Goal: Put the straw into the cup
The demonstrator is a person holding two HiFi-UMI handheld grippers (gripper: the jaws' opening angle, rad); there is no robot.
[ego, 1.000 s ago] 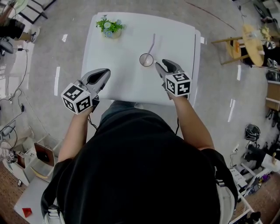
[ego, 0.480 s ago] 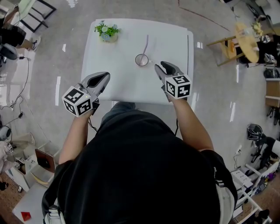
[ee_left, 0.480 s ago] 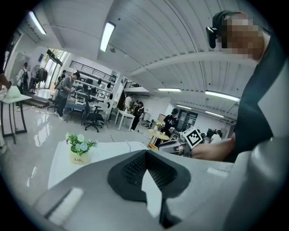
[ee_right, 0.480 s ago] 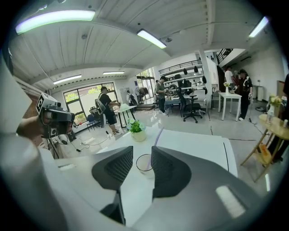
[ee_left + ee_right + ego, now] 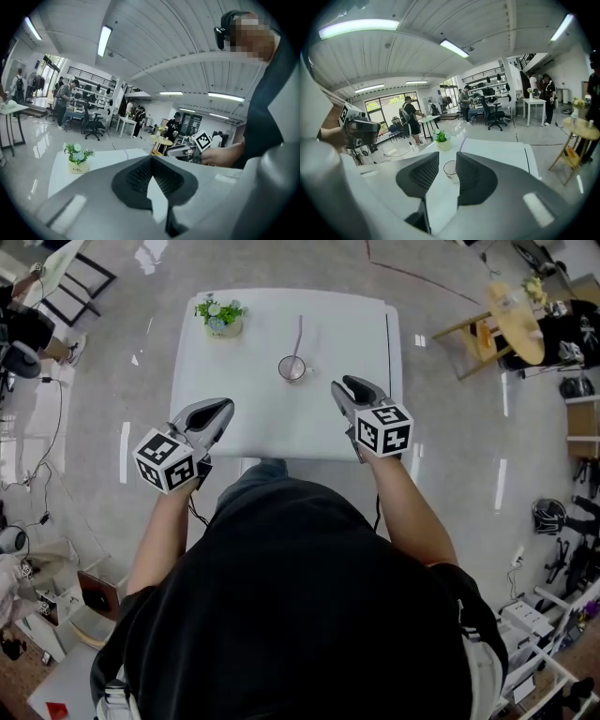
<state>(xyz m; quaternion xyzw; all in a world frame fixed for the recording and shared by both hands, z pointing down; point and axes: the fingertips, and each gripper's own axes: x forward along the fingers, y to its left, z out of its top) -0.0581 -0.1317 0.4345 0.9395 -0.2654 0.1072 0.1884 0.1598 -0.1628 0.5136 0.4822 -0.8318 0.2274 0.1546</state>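
A clear cup (image 5: 292, 368) stands upright on the white table (image 5: 272, 423). A pale straw (image 5: 299, 334) rises out of it and leans toward the far edge. My right gripper (image 5: 345, 385) hovers to the right of the cup, apart from it. Its jaws have just been closing, but a gap stays between the pads with nothing in it. In the right gripper view the cup (image 5: 450, 168) and the straw (image 5: 462, 142) show beyond that gripper (image 5: 447, 158). My left gripper (image 5: 223, 407) hangs over the table's near left edge, shut and empty, its pads meeting in the left gripper view (image 5: 151, 158).
A small potted plant (image 5: 218, 315) sits at the table's far left corner, also seen in the left gripper view (image 5: 78, 159). A round wooden side table (image 5: 514, 320) stands to the right on the grey floor. People and desks fill the far room.
Both grippers have drawn back from the cup toward the person and risen. The right gripper, close beside the cup a second ago, now stands clearly apart from it.
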